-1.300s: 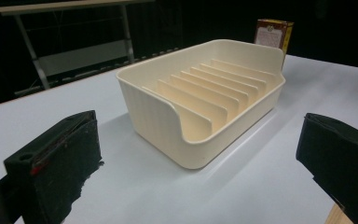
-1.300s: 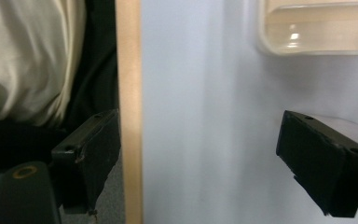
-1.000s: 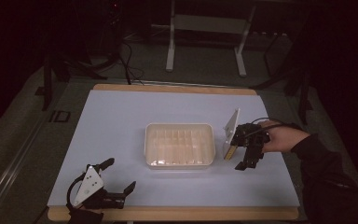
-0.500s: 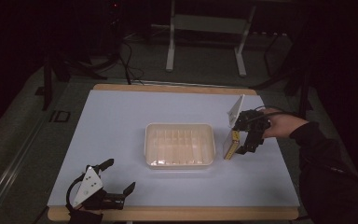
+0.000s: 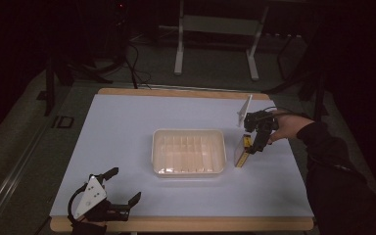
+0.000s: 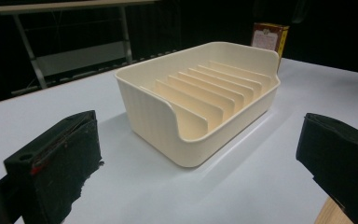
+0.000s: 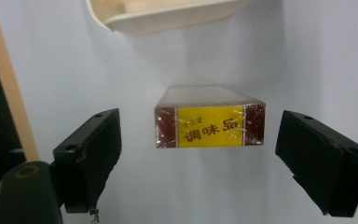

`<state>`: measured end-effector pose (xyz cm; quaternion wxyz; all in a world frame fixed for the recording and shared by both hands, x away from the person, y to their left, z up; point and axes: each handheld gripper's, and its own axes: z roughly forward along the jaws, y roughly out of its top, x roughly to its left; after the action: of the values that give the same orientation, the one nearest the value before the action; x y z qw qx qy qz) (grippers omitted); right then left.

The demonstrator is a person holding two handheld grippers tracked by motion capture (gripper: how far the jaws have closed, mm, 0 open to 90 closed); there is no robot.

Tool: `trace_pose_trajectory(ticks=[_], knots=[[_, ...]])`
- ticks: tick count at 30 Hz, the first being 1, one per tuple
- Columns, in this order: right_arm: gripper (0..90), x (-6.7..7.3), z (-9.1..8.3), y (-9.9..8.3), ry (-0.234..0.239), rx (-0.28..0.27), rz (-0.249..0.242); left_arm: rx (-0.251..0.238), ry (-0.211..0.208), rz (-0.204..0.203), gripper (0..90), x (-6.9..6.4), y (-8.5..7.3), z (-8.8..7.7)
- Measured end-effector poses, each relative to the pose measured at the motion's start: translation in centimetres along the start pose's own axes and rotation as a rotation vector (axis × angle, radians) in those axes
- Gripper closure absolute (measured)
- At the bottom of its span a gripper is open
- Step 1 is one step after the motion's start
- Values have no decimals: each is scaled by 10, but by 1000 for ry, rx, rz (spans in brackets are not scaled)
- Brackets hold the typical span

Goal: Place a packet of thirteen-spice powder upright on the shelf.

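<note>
Right gripper [image 7: 198, 154] spread wide, jaws just closing slightly, nothing pinched. Box [image 7: 209, 122] lies on table between jaws, just beyond tips, beside rack [image 5: 188, 152]. Centre jaws on box's narrow sides, lower, squeeze squarely; wrapper probably slippery. Left gripper [image 6: 196, 186] spread, idle.

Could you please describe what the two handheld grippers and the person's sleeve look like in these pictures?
Both the left gripper and the right gripper are black with two blocky jaws. Each carries a pale grey three-cornered plate on top. A dark cable trails from the right one. The person's right arm wears a dark long sleeve.
</note>
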<state>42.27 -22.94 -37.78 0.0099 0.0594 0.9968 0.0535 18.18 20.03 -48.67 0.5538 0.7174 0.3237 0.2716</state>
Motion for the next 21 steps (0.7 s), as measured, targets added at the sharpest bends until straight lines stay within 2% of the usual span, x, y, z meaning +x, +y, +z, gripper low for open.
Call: trace_pose_trajectory(ticks=[4,8,12,16,21], knots=[[169,-4,8,-1,2,16,-15,3,1,-1,0,0,0,0],[215,-8,14,-2,10,5,-17,2,1,-4,0,0,-1,-1],[265,-8,21,-3,37,17,-25,5,-1,-2,0,0,-1,-1],[306,-9,23,-2,38,21,-26,6,1,-4,0,0,-1,-1],[316,-9,23,2,33,31,-38,11,-4,0,0,0,-2,-1]])
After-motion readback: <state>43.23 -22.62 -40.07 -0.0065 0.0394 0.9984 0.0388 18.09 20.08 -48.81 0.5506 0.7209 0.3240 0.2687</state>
